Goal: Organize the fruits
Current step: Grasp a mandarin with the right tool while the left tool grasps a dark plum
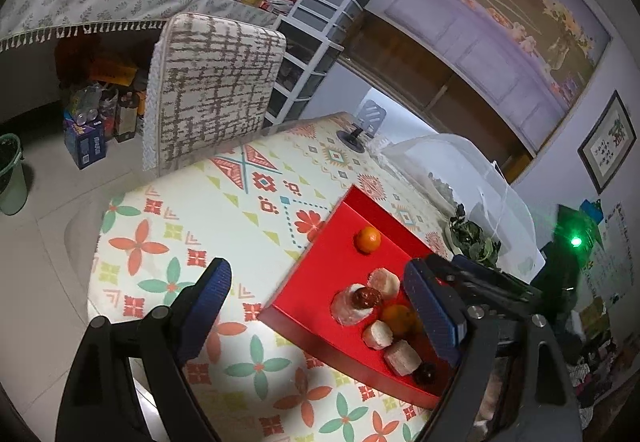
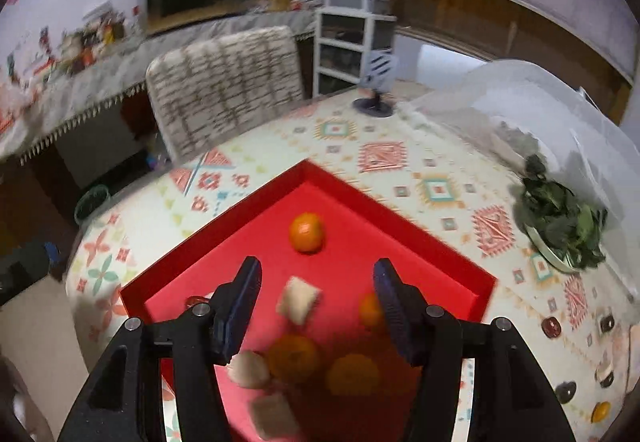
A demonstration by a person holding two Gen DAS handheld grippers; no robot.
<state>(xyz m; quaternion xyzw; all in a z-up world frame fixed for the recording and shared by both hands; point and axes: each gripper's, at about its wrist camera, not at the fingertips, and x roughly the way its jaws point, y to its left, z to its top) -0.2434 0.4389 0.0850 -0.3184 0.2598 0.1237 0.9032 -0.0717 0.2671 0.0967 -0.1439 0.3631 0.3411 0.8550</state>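
Note:
A red tray (image 1: 316, 282) lies on the patterned table, also in the right wrist view (image 2: 400, 238). In it are a lone orange (image 1: 368, 239) (image 2: 307, 232), more oranges (image 1: 397, 318) (image 2: 294, 358), several pale fruit chunks (image 1: 384, 282) (image 2: 298, 300) and dark red dates (image 1: 366, 298). My left gripper (image 1: 320, 306) is open and empty, above the tray's near left edge. My right gripper (image 2: 316, 306) is open and empty, hovering over the tray's fruit. Loose dates (image 2: 551, 326) and a small orange (image 2: 601, 412) lie on the table right of the tray.
A plate of green leaves (image 2: 560, 218) (image 1: 474, 238) and a white mesh food cover (image 2: 540, 110) (image 1: 460, 170) stand right of the tray. A phone stand (image 2: 376, 82) sits at the far table edge. A covered chair (image 1: 212, 90) stands behind the table.

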